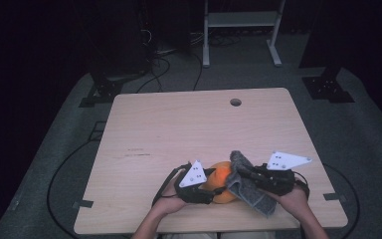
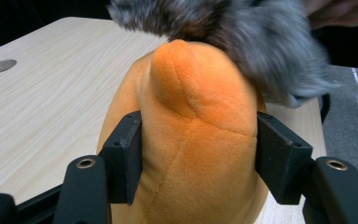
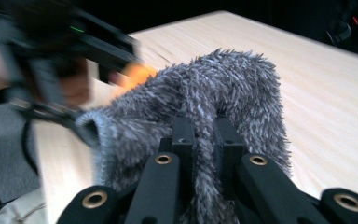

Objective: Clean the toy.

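Observation:
An orange plush toy [image 1: 222, 180] rests on the wooden table [image 1: 179, 129] near its front edge. My left gripper [image 2: 196, 156] is shut on it, both pads pressed into the orange plush toy's [image 2: 191, 140] sides. A grey furry cloth [image 1: 247, 185] drapes over the toy's right side, and its grey furry pile [image 2: 242, 32] hangs above the toy's tip. My right gripper [image 3: 204, 135] is shut on the grey furry cloth [image 3: 214, 88], a fold pinched between its jaws. In the high view the left gripper [image 1: 210, 183] and right gripper [image 1: 239, 175] stand close together, one on each side of the toy.
A round cable hole [image 1: 235, 102] sits near the table's far edge. Beyond the table stand a white metal frame [image 1: 241, 30] and black stand bases [image 1: 328, 87] on the grey floor. Cables trail off the table's left side.

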### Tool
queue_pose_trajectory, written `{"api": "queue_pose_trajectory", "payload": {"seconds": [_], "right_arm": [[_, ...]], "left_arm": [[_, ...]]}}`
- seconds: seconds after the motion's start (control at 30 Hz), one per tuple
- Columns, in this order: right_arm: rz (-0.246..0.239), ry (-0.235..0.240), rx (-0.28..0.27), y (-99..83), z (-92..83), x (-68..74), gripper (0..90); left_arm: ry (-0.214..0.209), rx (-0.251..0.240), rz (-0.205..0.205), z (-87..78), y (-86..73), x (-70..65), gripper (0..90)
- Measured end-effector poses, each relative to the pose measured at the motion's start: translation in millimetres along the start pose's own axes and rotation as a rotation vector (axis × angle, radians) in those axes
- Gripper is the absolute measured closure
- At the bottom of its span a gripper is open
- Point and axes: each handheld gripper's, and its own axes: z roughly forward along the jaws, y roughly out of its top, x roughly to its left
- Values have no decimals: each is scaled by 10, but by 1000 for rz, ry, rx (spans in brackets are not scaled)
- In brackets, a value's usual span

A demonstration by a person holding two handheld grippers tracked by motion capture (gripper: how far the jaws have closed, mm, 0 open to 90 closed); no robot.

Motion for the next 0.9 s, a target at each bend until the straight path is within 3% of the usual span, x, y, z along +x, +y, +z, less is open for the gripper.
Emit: {"api": "queue_pose_trajectory", "payload": {"seconds": [0.1,0.3,0.37,0.43,0.53,0.6,0.73,0.83,0.9], "right_arm": [[54,-30,25,-142,-39,-146,814],[17,-1,24,-86,-22,-58,813],[-2,13,13,-72,-4,-25,813],[13,24,1,-85,-9,-51,813],[48,-11,20,-144,-6,-144,813],[54,-28,37,-181,-1,-165,813],[-4,-9,28,-93,32,-10,813],[-46,55,-10,15,80,143,813],[-80,42,1,47,105,192,813]], "left_arm": [[6,-5,-4,21,11,-1,387],[39,-15,-11,28,-9,3,390],[43,-19,-25,6,-20,23,391],[45,-29,-47,-6,-33,50,389],[60,-52,-103,-16,-64,110,387],[71,-58,-118,-19,-66,132,384],[91,-60,-138,6,-59,127,386],[88,-61,-130,9,-64,113,383],[70,-61,-121,-4,-68,116,367]]}}
